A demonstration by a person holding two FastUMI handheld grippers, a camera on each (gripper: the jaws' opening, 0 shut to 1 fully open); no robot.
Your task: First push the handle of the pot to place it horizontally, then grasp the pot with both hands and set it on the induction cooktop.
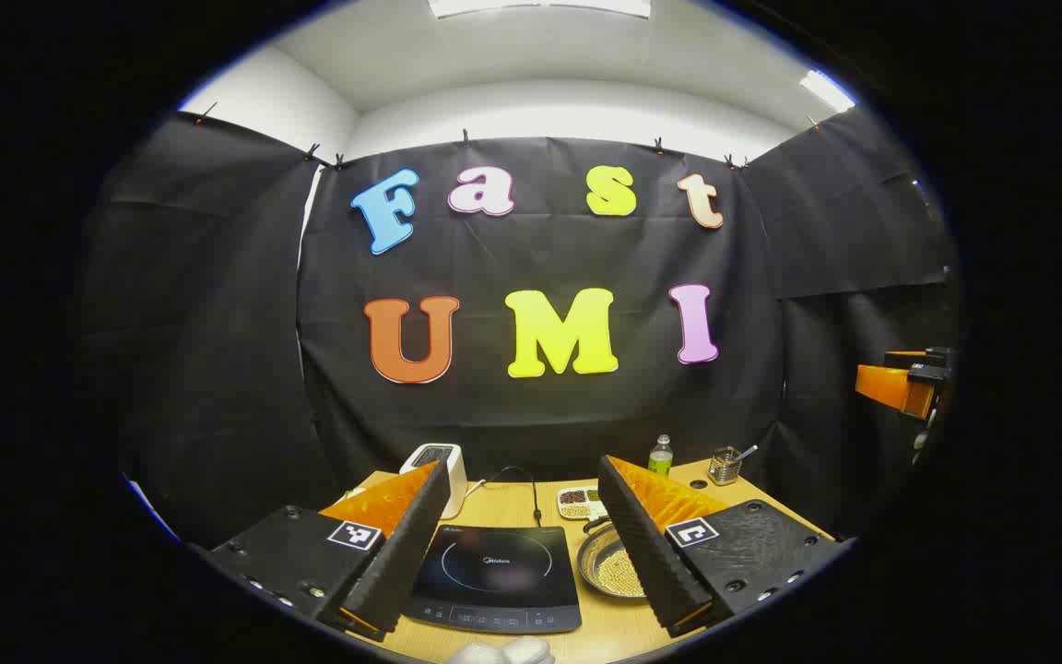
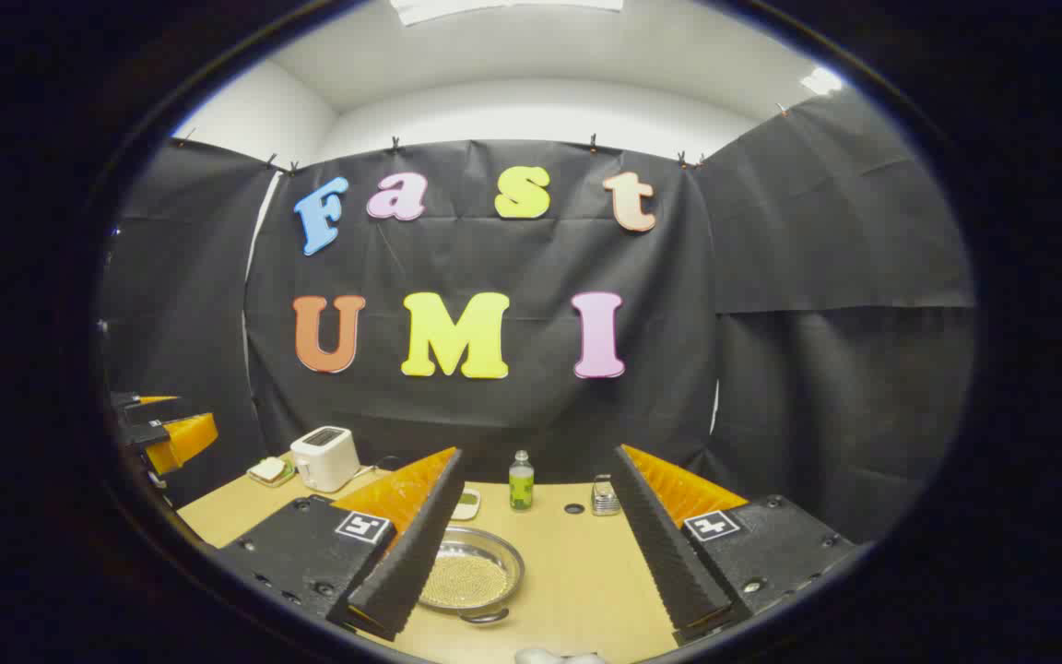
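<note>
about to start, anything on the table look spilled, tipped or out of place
Nothing stands out. The pot sits upright on the table with small yellowish beads inside it, none spilled around it. The induction cooktop lies flat beside it, and the bottle stands upright.

Induction cooktop point(image 1: 494, 576): small brand wordmark at centre, possibly "Midea"; otherwise nothing legible.

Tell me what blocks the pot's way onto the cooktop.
Nothing visible does. The pot sits on the table right beside the cooktop, whose top is bare. Both claws are open above the table, not touching it.
</note>
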